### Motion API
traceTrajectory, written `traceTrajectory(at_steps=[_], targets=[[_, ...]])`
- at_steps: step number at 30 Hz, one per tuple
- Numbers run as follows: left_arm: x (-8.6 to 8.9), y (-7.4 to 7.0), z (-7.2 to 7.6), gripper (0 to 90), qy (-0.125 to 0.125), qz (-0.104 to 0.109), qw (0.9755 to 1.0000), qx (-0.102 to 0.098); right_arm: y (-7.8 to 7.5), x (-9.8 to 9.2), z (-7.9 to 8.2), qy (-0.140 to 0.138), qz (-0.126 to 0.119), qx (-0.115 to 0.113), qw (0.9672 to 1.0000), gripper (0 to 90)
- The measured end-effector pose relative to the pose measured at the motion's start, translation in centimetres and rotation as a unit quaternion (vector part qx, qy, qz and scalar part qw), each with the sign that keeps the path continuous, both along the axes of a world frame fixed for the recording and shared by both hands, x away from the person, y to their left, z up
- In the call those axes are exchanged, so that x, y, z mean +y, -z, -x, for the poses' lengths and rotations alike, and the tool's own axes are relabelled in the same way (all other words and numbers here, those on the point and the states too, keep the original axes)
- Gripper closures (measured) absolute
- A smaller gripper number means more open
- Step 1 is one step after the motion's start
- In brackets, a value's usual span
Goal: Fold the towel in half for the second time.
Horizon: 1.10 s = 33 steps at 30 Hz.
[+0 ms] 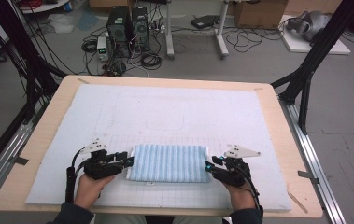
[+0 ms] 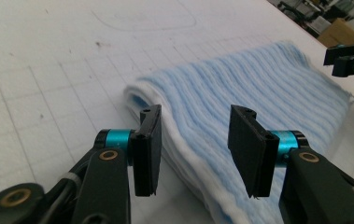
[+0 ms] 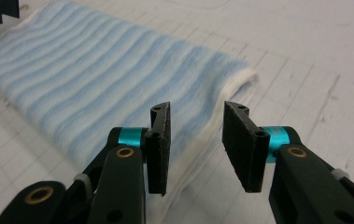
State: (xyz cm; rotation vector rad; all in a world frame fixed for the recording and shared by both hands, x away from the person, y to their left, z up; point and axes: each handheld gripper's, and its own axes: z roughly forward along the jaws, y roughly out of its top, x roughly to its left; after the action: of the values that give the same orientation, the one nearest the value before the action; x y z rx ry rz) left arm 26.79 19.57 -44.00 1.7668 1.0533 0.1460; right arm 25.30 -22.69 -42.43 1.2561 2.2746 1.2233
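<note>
Nearest the person, the left gripper and right gripper stand with jaws parted, pads pressing nothing; between them lies the folded blue-and-white striped terry towel on the pale gridded foam mat, its long axis running gripper to gripper, one short end just before each, neither nearer.

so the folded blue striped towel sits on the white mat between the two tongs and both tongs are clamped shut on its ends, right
Not quite. The folded blue striped towel does sit on the white mat between the left tongs and right tongs, but neither is clamped: both are open. The left gripper view and right gripper view each show the pads standing apart, clear of the cloth.
</note>
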Motion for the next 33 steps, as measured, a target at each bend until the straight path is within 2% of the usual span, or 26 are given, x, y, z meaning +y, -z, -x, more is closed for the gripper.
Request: traceTrajectory(at_steps=[3, 7, 10, 12, 14, 15, 17, 19, 25, 33], targets=[[-0.2, 0.3, 0.7, 62.9, 0.014, 0.001, 0.9999, 0.002, 0.3, 0.2, 0.7, -0.008, 0.008, 0.005, 0.9999, 61.7], [-0.4, 0.6, 1.3, 63.7, 0.023, 0.000, 0.9997, 0.008, 0.5, 0.6, 1.3, -0.014, 0.018, 0.009, 0.9997, 60.3], [-0.6, 0.9, 1.5, 63.7, 0.028, -0.008, 0.9995, 0.014, 0.9, 0.7, 1.3, -0.012, 0.023, 0.019, 0.9995, 60.4], [-0.7, 1.0, 1.6, 67.5, 0.029, -0.020, 0.9993, 0.016, 1.1, 0.6, 1.3, -0.016, 0.023, 0.024, 0.9993, 68.2], [-0.7, 1.1, 1.8, 79.4, 0.035, -0.029, 0.9989, 0.012, 1.2, 0.6, 1.4, -0.020, 0.022, 0.028, 0.9991, 76.6], [-0.7, 1.0, 1.8, 85.2, 0.036, -0.032, 0.9988, 0.007, 1.2, 0.7, 1.4, -0.022, 0.025, 0.025, 0.9992, 80.4], [-0.8, 0.8, 1.9, 87.7, 0.038, -0.035, 0.9987, 0.001, 1.0, 0.7, 1.6, -0.023, 0.028, 0.010, 0.9993, 84.4], [-0.8, 0.6, 1.9, 88.1, 0.038, -0.030, 0.9988, -0.005, 0.8, 0.7, 1.7, -0.022, 0.027, 0.005, 0.9994, 85.5], [-0.4, -0.3, 1.7, 88.1, 0.034, 0.003, 0.9994, -0.009, 0.2, 0.5, 1.6, -0.019, 0.015, -0.006, 0.9997, 85.7], [-0.1, -1.1, 0.9, 88.1, 0.032, 0.047, 0.9984, -0.007, -0.7, 0.4, 1.3, -0.013, 0.011, -0.015, 0.9997, 85.6]])
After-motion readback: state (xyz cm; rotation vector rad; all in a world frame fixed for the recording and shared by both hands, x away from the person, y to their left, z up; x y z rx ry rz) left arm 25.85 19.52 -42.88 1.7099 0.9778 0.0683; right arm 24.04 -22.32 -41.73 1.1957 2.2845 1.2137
